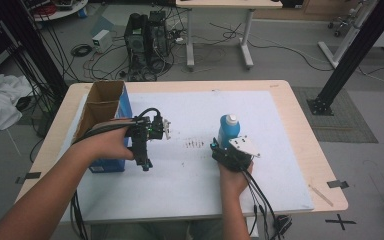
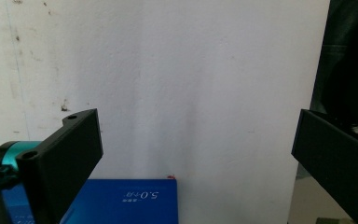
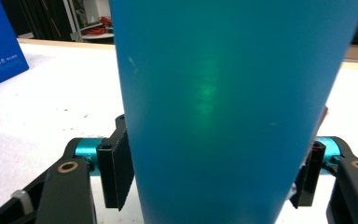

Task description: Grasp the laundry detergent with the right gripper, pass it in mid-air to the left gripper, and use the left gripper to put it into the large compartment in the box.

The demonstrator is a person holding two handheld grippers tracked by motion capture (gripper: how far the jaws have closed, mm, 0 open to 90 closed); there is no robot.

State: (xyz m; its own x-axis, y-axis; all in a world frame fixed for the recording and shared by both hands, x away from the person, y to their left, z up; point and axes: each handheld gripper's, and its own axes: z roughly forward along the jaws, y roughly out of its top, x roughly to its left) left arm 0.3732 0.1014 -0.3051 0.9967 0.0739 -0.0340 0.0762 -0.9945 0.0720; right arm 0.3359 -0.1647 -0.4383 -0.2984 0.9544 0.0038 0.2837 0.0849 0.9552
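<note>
While the right gripper (image 1: 223, 148) clasps the blue bottle (image 1: 228, 128) standing upright right of centre on the white mat (image 1: 280, 150), the grasp looks made and the lift remains. Left, the left gripper (image 1: 147, 162) hangs with jaws spread, empty, beside the open box (image 1: 105, 107) farther back.

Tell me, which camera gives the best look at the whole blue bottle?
The high view: the blue bottle stands upright with its white cap, just ahead of the right gripper. The right gripper view has only its blue wall, up close between the jaws. The left gripper view looks at the white mat instead.
</note>
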